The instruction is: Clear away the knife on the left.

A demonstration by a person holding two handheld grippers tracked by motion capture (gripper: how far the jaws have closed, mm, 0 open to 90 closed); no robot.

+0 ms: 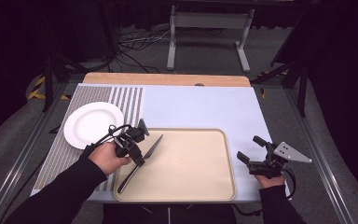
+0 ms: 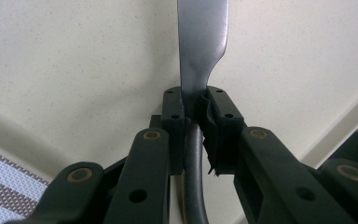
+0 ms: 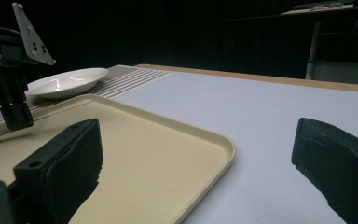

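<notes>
Nearest the camera, the person's left gripper (image 1: 137, 140) is clamped on a dark table knife (image 1: 142, 161), its jaws pinching the neck where the handle meets the blade. The knife is at the left end of a beige tray (image 1: 200, 186); in the high view it slants from the tray's near left corner up toward the tray's middle, blade end farthest from the person. From the left gripper view, the blade (image 2: 203, 42) points straight ahead over the tray floor (image 2: 74, 70), and whether it touches the floor cannot be told.

To do this step well, the grip should probably stay firm and centred on the neck, so the long handle does not swing, and the knife should travel level.

The right gripper (image 1: 251, 151) rests just right of the tray with its jaws wide apart and nothing between them.

Further off, a white plate (image 1: 91, 123) sits left of the tray on a striped mat (image 1: 126, 100). A pale blue cover (image 1: 205, 107) spreads over the table, with a wooden edge (image 1: 168, 79) at the far side. Beyond lie a grey floor, cables and a metal stand (image 1: 209, 28) in a dark room.
</notes>
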